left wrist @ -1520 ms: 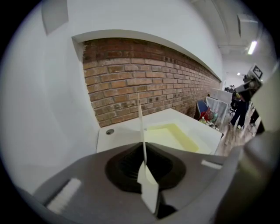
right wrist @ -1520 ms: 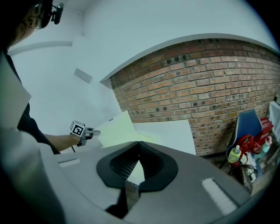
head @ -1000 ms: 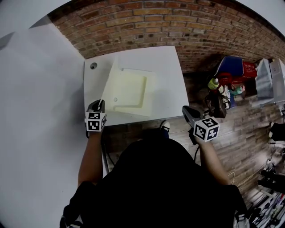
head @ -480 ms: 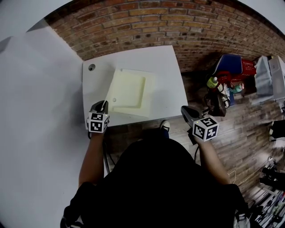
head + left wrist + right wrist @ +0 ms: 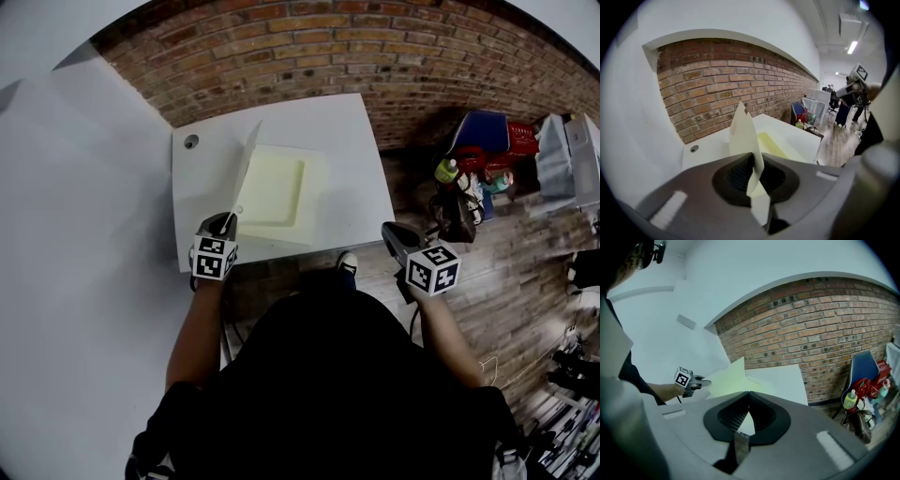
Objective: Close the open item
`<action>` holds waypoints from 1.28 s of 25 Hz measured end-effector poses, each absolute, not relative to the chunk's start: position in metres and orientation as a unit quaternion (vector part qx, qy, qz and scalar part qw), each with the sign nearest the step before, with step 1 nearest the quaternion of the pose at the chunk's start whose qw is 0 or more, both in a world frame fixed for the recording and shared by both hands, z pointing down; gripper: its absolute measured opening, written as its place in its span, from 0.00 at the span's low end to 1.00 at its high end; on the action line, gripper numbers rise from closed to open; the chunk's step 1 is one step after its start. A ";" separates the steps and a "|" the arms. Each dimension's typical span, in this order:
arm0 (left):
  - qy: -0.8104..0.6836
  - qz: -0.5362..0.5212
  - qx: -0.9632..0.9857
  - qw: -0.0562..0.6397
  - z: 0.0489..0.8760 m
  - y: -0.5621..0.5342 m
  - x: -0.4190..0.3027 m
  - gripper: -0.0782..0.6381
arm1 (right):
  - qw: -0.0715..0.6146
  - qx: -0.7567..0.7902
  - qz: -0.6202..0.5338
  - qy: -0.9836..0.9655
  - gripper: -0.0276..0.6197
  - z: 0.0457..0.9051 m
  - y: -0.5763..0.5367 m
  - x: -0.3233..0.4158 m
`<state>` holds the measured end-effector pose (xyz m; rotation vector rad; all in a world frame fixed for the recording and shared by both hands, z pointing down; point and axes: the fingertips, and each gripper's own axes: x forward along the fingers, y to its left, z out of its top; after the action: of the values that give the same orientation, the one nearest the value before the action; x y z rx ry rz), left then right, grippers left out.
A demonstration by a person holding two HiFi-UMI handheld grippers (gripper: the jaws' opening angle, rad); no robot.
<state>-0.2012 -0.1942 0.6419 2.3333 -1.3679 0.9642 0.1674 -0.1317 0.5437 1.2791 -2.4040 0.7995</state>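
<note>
Near the table's front edge the yellow folder is being closed — its left cover, flat a second ago, is now raised upright, pinched by the left gripper. The right gripper is held clenched, empty, off the table.

No legible text, numbers or brands anywhere. Only coded black-and-white square markers on the left gripper's cube and the right gripper's cube. The bottle label is too small to read.
</note>
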 end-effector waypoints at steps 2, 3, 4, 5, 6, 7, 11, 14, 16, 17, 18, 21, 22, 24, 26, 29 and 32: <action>-0.469 0.335 0.806 0.134 0.642 -0.193 -0.199 0.13 | 0.151 0.446 0.279 -0.837 0.05 0.544 -0.130 0.169; -0.467 0.336 0.807 0.133 0.641 -0.193 -0.197 0.13 | 0.151 0.446 0.279 -0.837 0.05 0.544 -0.130 0.170; -0.465 0.338 0.808 0.132 0.641 -0.192 -0.195 0.13 | 0.152 0.446 0.280 -0.837 0.05 0.544 -0.129 0.170; -0.462 0.340 0.808 0.131 0.641 -0.191 -0.192 0.13 | 0.152 0.446 0.280 -0.837 0.05 0.544 -0.128 0.171; -0.460 0.342 0.809 0.130 0.642 -0.191 -0.189 0.13 | 0.152 0.446 0.280 -0.836 0.05 0.545 -0.128 0.172; -0.457 0.344 0.810 0.128 0.643 -0.190 -0.187 0.13 | 0.152 0.446 0.281 -0.836 0.05 0.545 -0.127 0.172; -0.446 0.352 0.814 0.125 0.646 -0.189 -0.176 0.13 | 0.154 0.446 0.282 -0.835 0.05 0.547 -0.127 0.173; -0.439 0.356 0.816 0.119 0.651 -0.189 -0.169 0.13 | 0.154 0.447 0.282 -0.835 0.05 0.547 -0.127 0.175; -0.435 0.358 0.818 0.116 0.653 -0.189 -0.164 0.14 | 0.154 0.448 0.283 -0.834 0.05 0.547 -0.126 0.177; -0.432 0.358 0.820 0.118 0.651 -0.187 -0.160 0.14 | 0.154 0.449 0.283 -0.833 0.05 0.547 -0.125 0.178; -0.428 0.357 0.821 0.121 0.649 -0.186 -0.155 0.14 | 0.154 0.449 0.284 -0.833 0.05 0.547 -0.125 0.178; -0.419 0.360 0.825 0.123 0.648 -0.183 -0.144 0.14 | 0.155 0.451 0.285 -0.832 0.05 0.548 -0.123 0.179; -0.416 0.361 0.826 0.122 0.650 -0.182 -0.142 0.14 | 0.155 0.452 0.285 -0.831 0.05 0.549 -0.122 0.179; -0.410 0.365 0.827 0.120 0.652 -0.181 -0.136 0.14 | 0.155 0.453 0.286 -0.830 0.05 0.550 -0.121 0.180; -0.405 0.368 0.829 0.117 0.655 -0.180 -0.131 0.14 | 0.155 0.454 0.287 -0.829 0.05 0.550 -0.119 0.181; -0.397 0.375 0.830 0.114 0.659 -0.179 -0.123 0.14 | 0.154 0.456 0.288 -0.828 0.05 0.550 -0.118 0.183; -0.387 0.382 0.831 0.119 0.663 -0.177 -0.114 0.15 | 0.154 0.459 0.289 -0.826 0.05 0.550 -0.118 0.185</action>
<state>-0.1138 -0.1769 0.6631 2.4302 -1.1305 1.1155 0.1850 -0.1179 0.5499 1.3152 -2.3672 0.8275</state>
